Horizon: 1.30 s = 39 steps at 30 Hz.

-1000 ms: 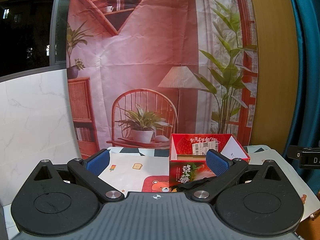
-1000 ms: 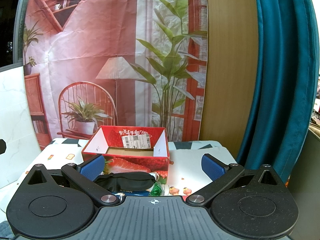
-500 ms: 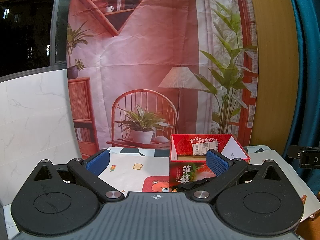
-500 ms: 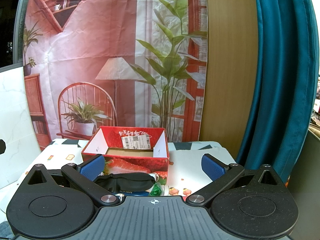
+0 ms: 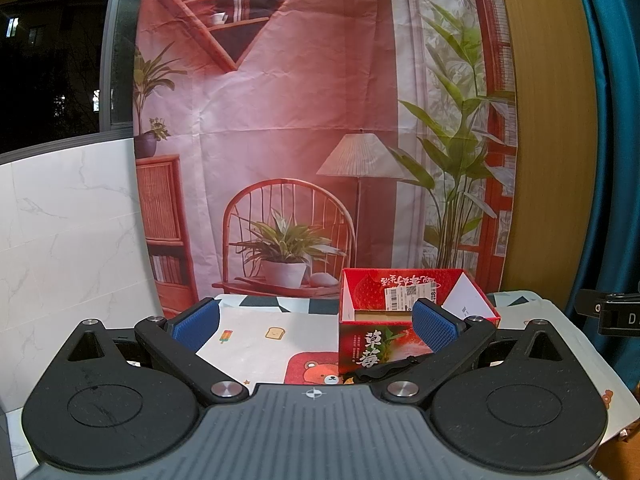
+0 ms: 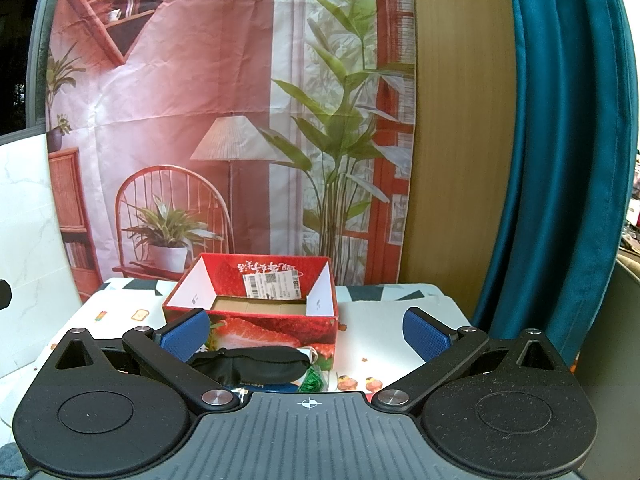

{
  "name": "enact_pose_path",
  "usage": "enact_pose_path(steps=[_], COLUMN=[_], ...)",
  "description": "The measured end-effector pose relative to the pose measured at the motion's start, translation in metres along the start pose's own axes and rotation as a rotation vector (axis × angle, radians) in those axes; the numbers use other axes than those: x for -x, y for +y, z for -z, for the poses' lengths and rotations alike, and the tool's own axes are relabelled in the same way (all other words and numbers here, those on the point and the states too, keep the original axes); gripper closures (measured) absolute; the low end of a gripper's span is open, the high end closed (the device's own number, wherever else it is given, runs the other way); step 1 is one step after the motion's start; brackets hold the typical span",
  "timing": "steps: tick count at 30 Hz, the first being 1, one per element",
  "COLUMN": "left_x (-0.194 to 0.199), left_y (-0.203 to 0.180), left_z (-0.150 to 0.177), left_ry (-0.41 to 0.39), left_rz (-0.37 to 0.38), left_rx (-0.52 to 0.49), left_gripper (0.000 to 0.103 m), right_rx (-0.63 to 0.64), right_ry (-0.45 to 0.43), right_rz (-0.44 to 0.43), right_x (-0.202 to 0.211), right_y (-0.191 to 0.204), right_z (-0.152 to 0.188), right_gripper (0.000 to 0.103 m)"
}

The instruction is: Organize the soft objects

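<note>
A red strawberry-print cardboard box (image 6: 276, 326) stands open on the table; in the left wrist view the box (image 5: 376, 344) is right of centre. Its inside looks bare. A black sleep mask (image 6: 252, 364) lies against the box front, just before my right gripper (image 6: 306, 330), and shows partly in the left wrist view (image 5: 384, 370). A green soft item (image 6: 314, 380) and a blue packet (image 6: 272, 387) lie beside the mask, mostly hidden. My left gripper (image 5: 316, 322) is open and empty. The right gripper is open and empty.
A cartoon-print tablecloth (image 5: 256, 344) covers the table. A printed backdrop (image 5: 312, 140) hangs behind it. A white marble panel (image 5: 68, 248) stands at the left. A teal curtain (image 6: 560, 160) hangs at the right. The right gripper's body (image 5: 612, 312) shows at the left view's right edge.
</note>
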State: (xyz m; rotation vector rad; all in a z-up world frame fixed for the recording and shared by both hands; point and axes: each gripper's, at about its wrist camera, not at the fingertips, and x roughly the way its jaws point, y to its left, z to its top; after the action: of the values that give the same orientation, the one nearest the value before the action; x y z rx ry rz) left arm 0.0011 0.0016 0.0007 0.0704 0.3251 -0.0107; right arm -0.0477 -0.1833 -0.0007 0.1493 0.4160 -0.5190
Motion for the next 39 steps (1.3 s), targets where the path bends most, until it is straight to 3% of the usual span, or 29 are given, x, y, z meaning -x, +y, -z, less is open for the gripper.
enact_pose_path(steps=[24,31,39], left_x=[-0.003,-0.029,-0.083], left_y=[-0.001,-0.005,-0.001], left_z=[0.002,0.019,0.053], left_ry=[0.000,-0.041,0.013], left_rz=[-0.002,-0.094,-0.178], left_rx=[-0.002,-0.034,-0.053], left_gripper=[0.000,0.000,0.000], right_rx=[-0.012,-0.095,-0.177], right_ry=[0.003,0.007,-0.045], right_rz=[-0.018,-0.113,-0.186], right_x=[-0.003,-0.030,-0.078], right_y=[-0.004,-0.018,-0.043], right_z=[0.002,0.018,0.052], right_gripper=[0.000,0.000,0.000])
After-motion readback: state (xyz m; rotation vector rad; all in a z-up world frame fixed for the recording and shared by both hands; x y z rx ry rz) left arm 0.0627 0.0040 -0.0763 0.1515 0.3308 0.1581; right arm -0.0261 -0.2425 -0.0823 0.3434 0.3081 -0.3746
